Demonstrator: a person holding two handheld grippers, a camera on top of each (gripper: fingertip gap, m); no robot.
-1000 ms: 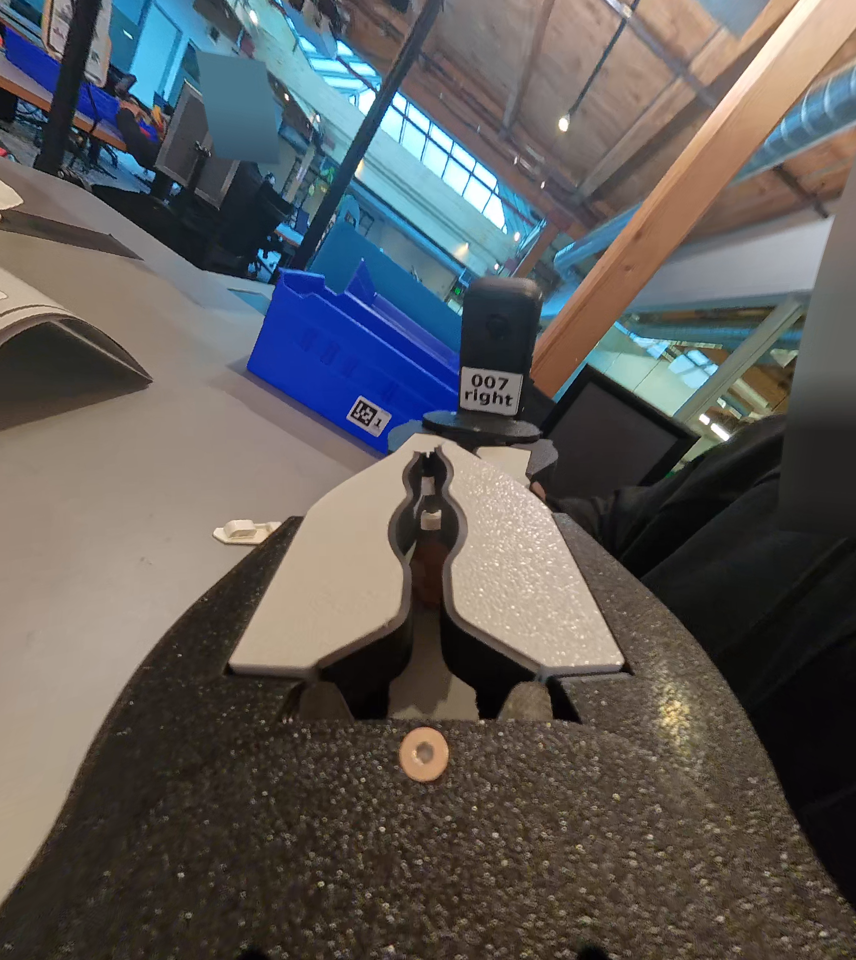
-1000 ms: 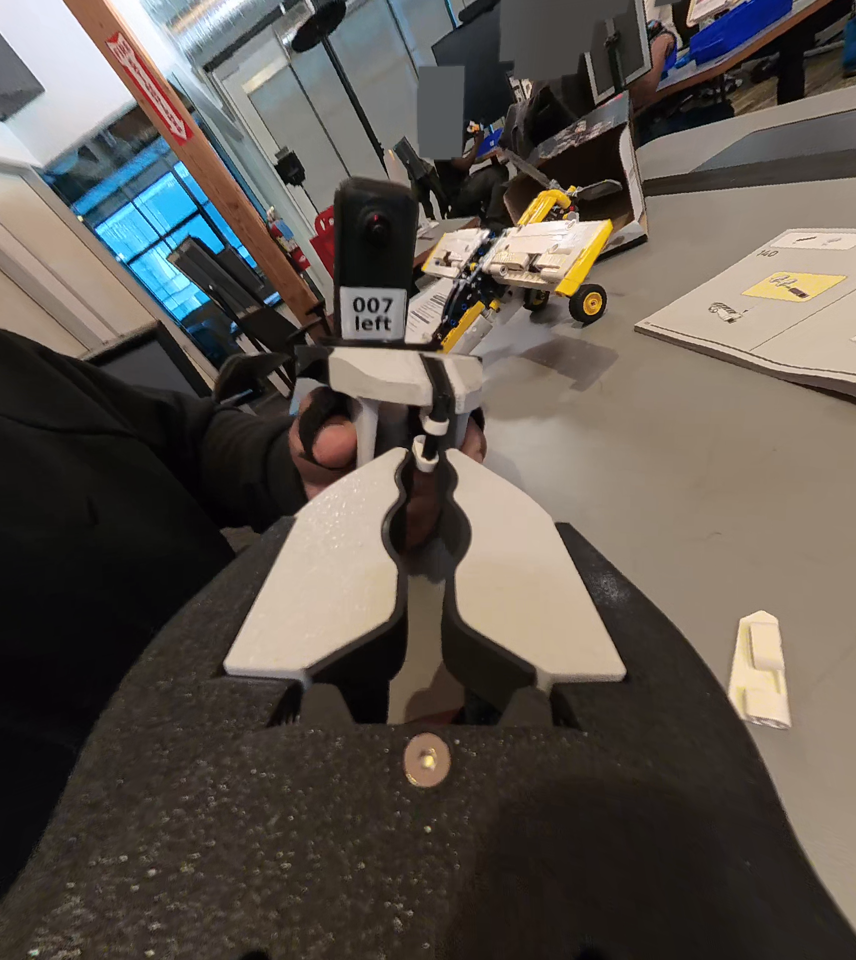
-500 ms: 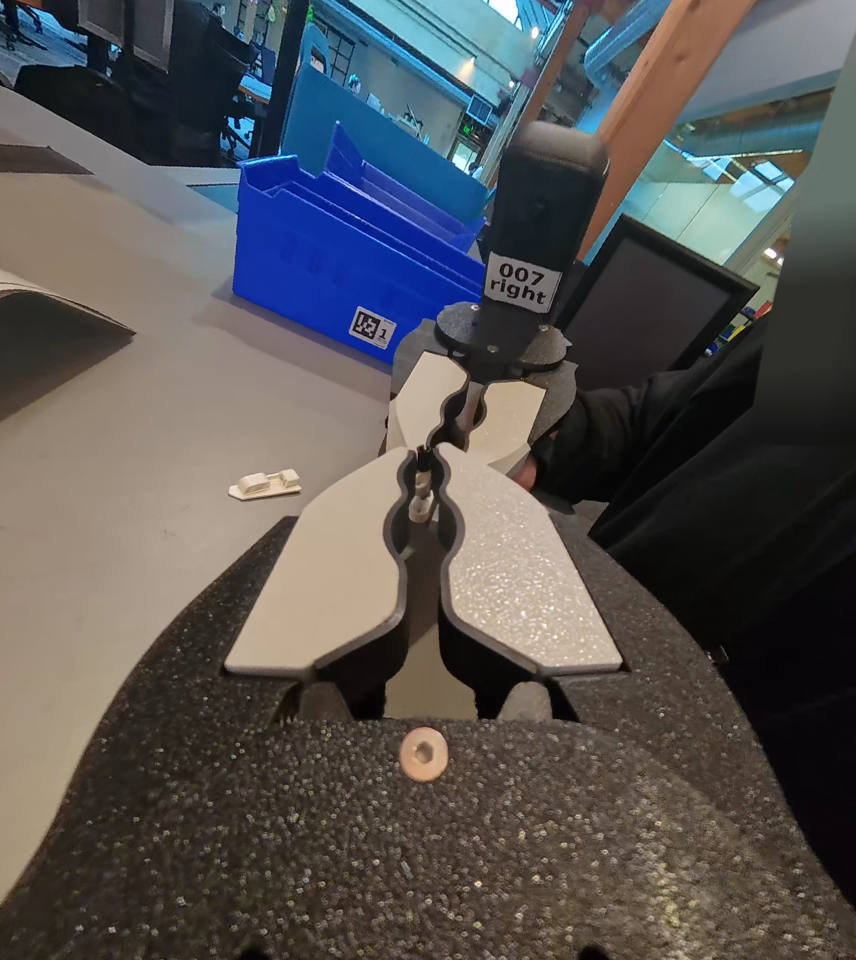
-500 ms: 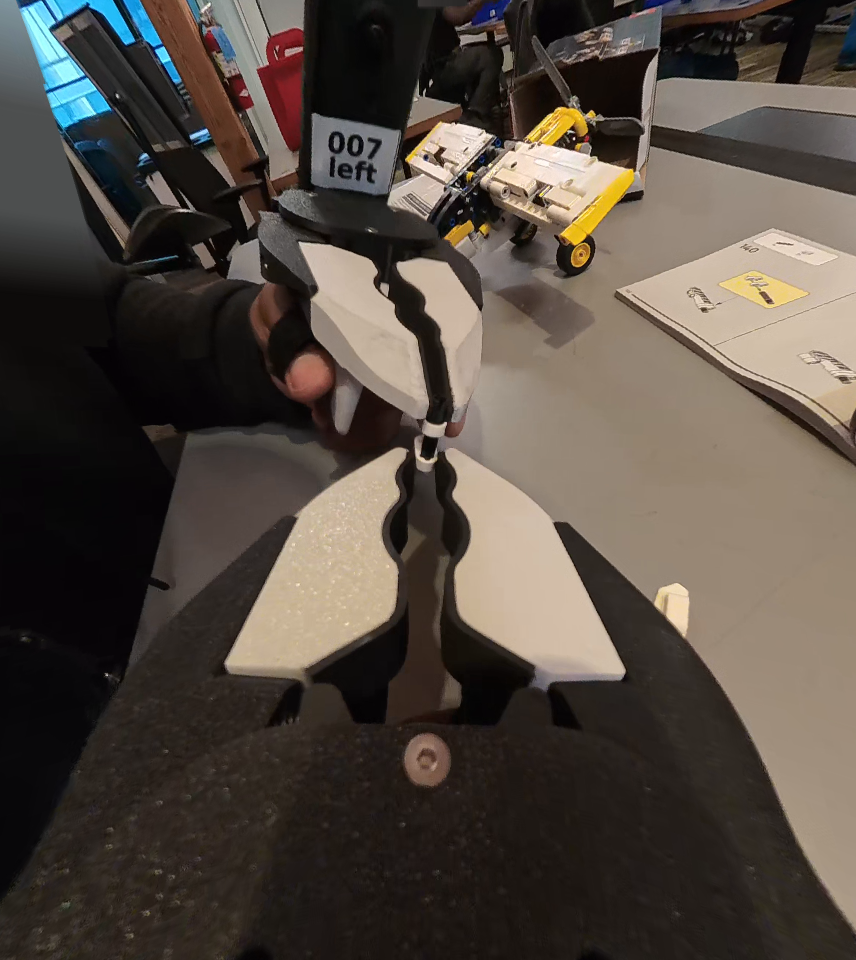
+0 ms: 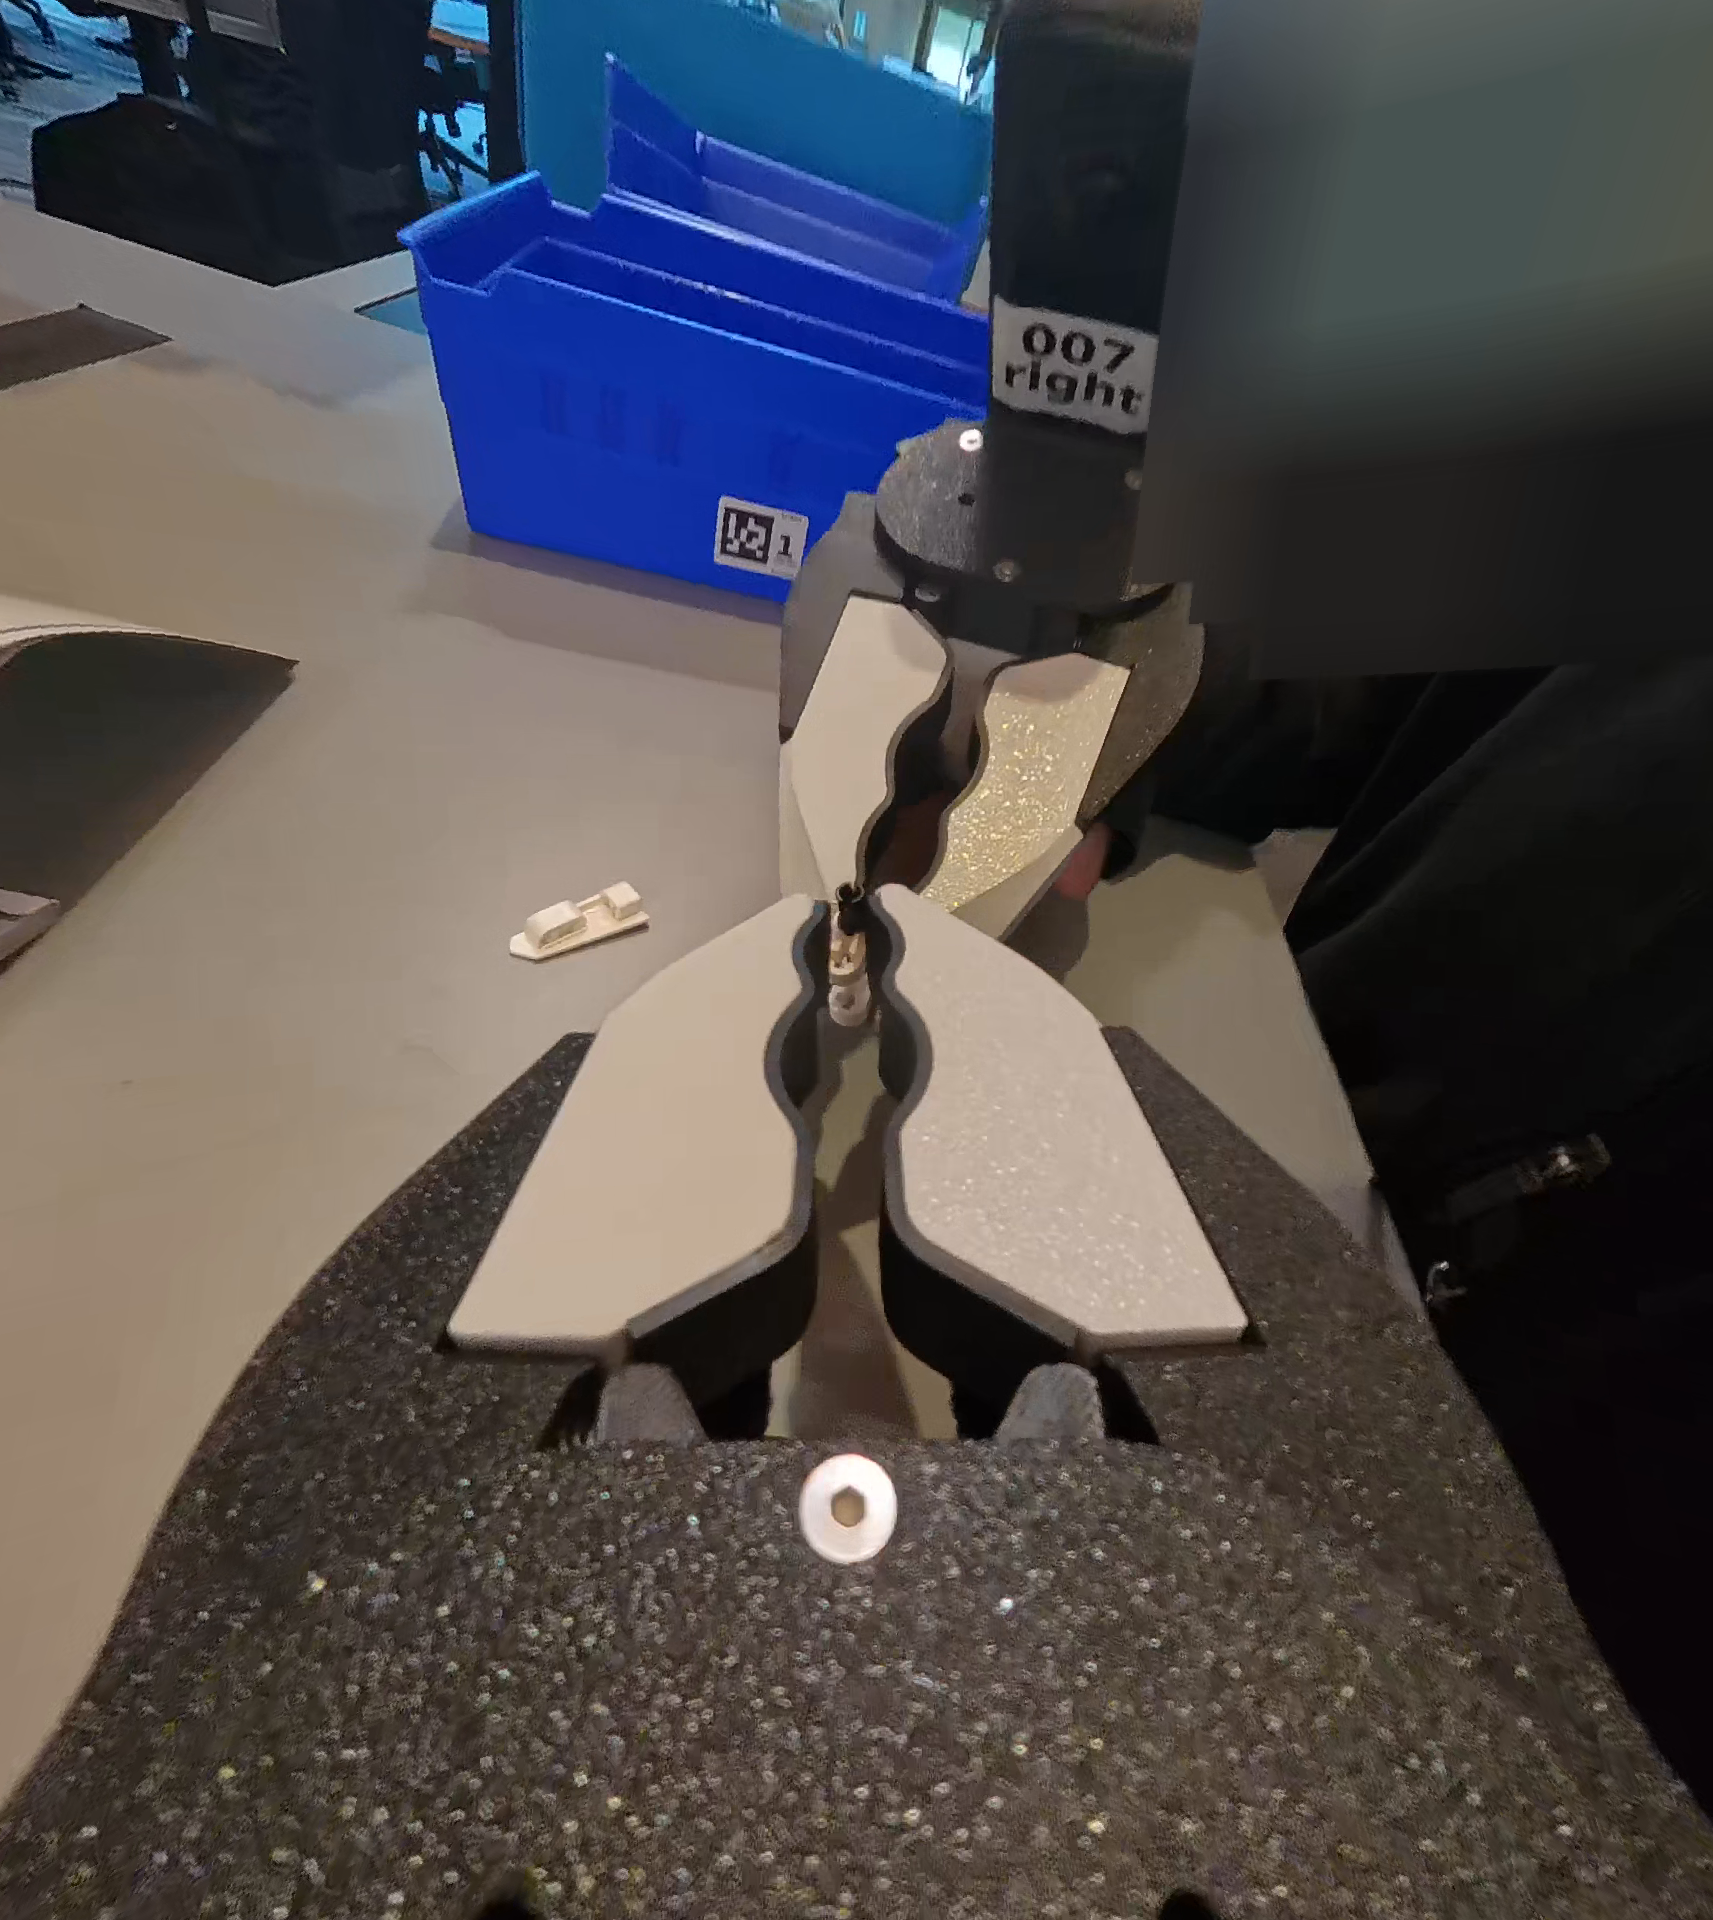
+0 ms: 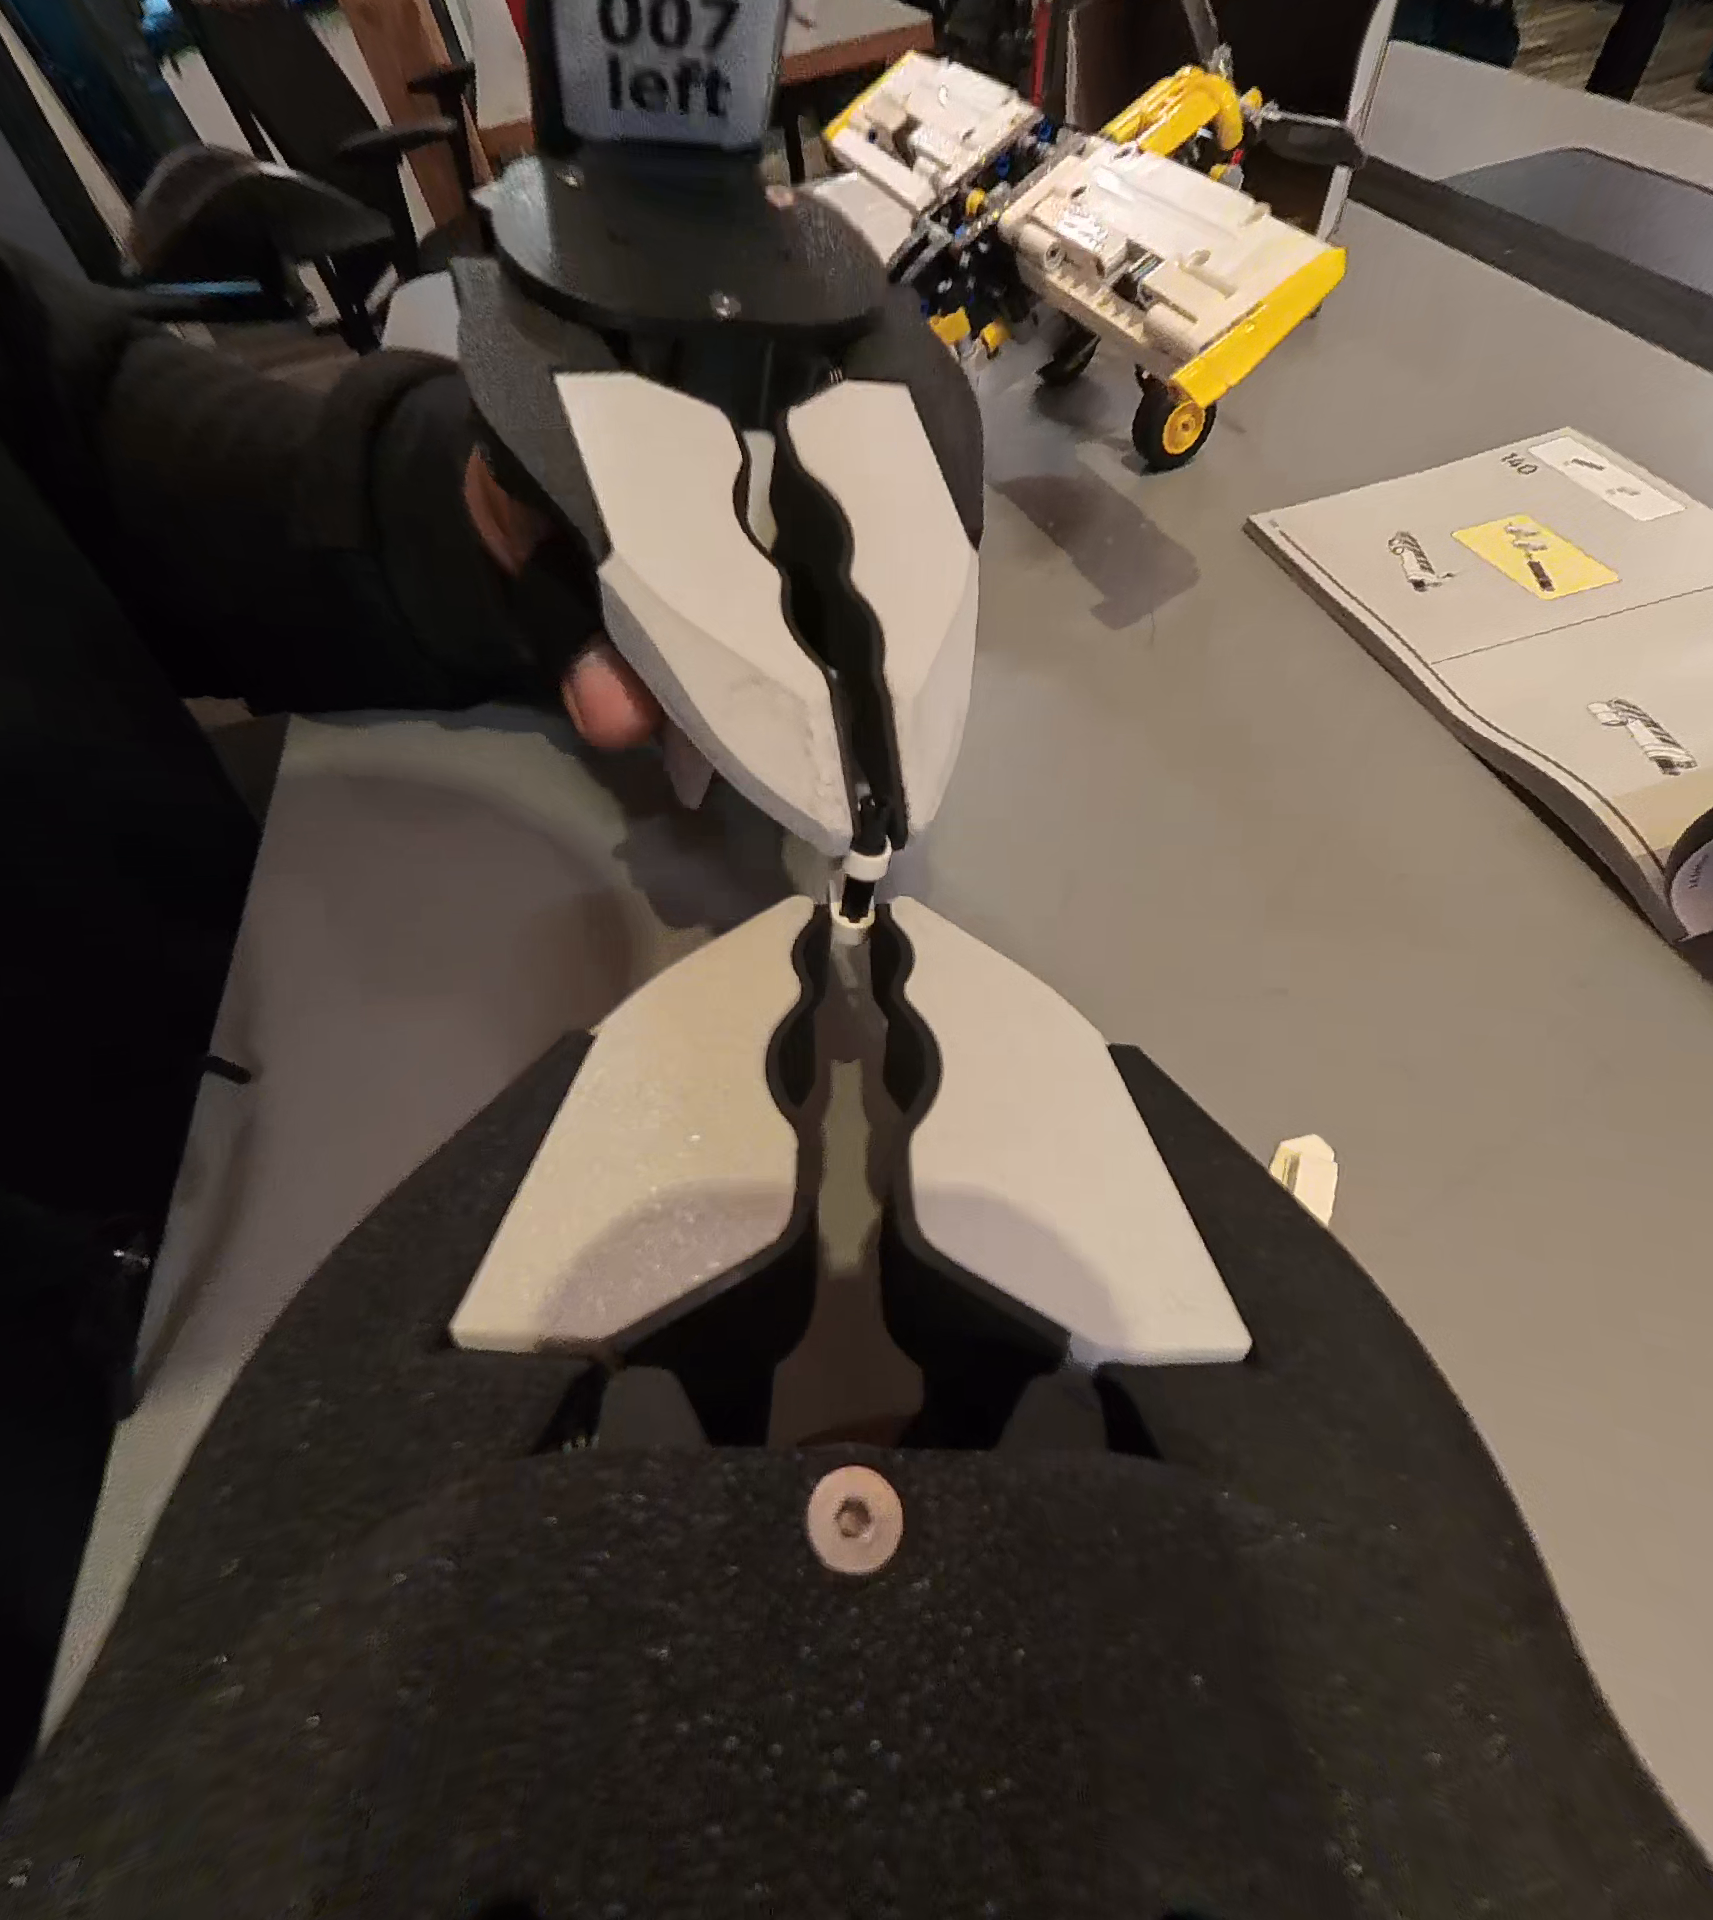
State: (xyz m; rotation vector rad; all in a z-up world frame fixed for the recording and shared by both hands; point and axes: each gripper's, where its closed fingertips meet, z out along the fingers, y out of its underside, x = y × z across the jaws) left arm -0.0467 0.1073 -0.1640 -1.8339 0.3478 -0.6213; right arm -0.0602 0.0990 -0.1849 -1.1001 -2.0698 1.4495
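Over a grey table, two hand-held grippers meet tip to tip above the near edge. Farthest left in the left wrist view lies an open booklet with a curled page, and beyond it toward the middle stands a blue bin bearing a small square marker. Nearer, a small white plastic piece lies flat on the table, just left of the fingertips. At the centre, the left gripper is closed on a thin black axle with white bushes, its two grey fingers pressing the part from either side. The right gripper comes in from the upper right, tilted down, held by a gloved hand, its tips touching the far end of the same axle. From the right wrist view, the right gripper is clamped on a white bush at the axle's end, and the axle bridges the small space up into the left gripper's tips. Right of them sits a white and yellow brick-built vehicle, and farther right an open instruction booklet.
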